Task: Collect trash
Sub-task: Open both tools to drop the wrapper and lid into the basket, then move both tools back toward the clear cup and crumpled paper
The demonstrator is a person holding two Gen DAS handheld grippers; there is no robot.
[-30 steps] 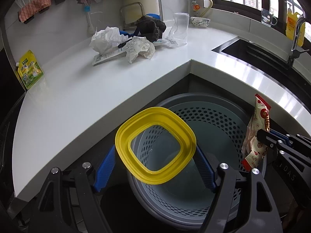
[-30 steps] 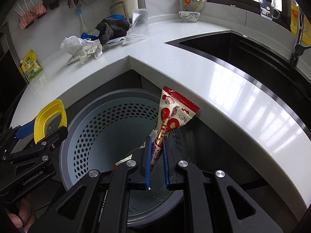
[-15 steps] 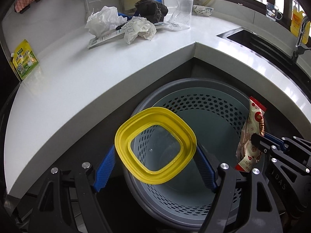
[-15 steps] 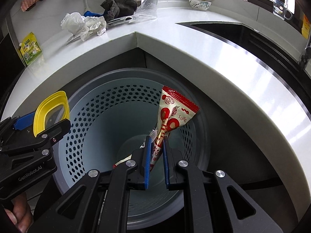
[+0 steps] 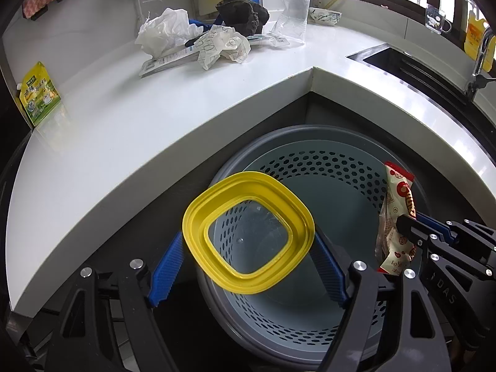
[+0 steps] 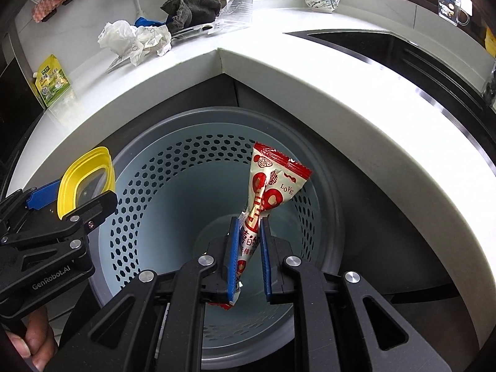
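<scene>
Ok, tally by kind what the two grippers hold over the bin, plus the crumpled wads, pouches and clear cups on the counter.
Yellow lid: 1
Red-and-white snack wrapper: 1
Crumpled white wads: 2, a plastic one and a printed paper one
Green pouch: 1
Clear cup: 1
Total: 6
</scene>
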